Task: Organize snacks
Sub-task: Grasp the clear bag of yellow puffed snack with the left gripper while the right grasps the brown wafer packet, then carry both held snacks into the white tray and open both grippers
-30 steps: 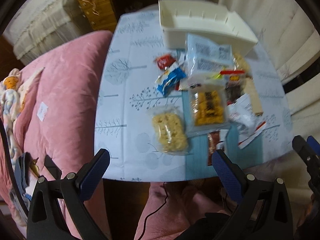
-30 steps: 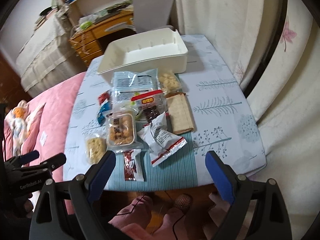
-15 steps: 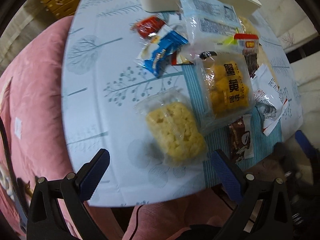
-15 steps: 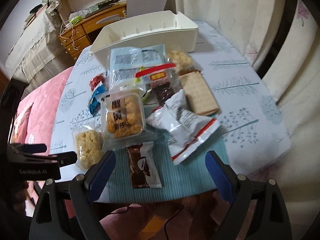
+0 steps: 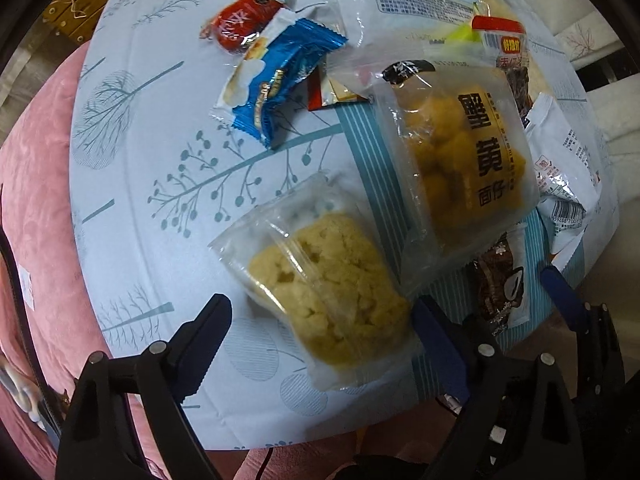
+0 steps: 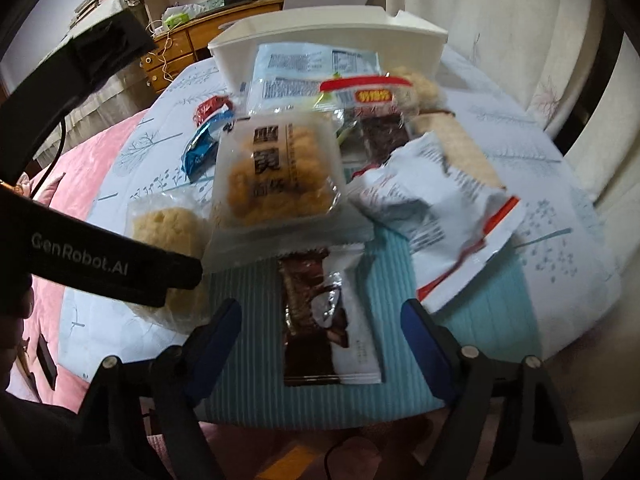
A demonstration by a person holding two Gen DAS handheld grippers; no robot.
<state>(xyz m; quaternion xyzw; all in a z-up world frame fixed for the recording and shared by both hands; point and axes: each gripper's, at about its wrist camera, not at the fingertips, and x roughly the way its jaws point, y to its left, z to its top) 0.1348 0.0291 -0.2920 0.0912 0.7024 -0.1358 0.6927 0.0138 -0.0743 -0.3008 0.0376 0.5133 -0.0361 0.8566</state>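
Note:
Several snack packets lie on a tree-print tablecloth [image 5: 132, 184] in front of a white bin [image 6: 328, 36]. My left gripper [image 5: 320, 320] points down over a clear packet of pale yellow rice cake [image 5: 324, 284]. Its jaws are closing with the packet's near end between them, and the pads are not pressing on it. My right gripper [image 6: 320, 316] is low over a brown chocolate packet [image 6: 316, 312] on the striped teal mat [image 6: 472, 340]. Its jaws are also closing, with the packet between them and untouched.
An orange-yellow snack packet [image 5: 460, 160] lies beside the rice cake. Behind it are a blue packet [image 5: 276, 76] and a red one [image 5: 244, 20]. A white packet with a red stripe [image 6: 440, 208] lies right of the chocolate. A pink bedcover [image 5: 36, 184] lies to the left, curtains to the right.
Both grippers have come down close to the table, so the packets look much larger. Both pairs of jaws have narrowed. No packet has moved.

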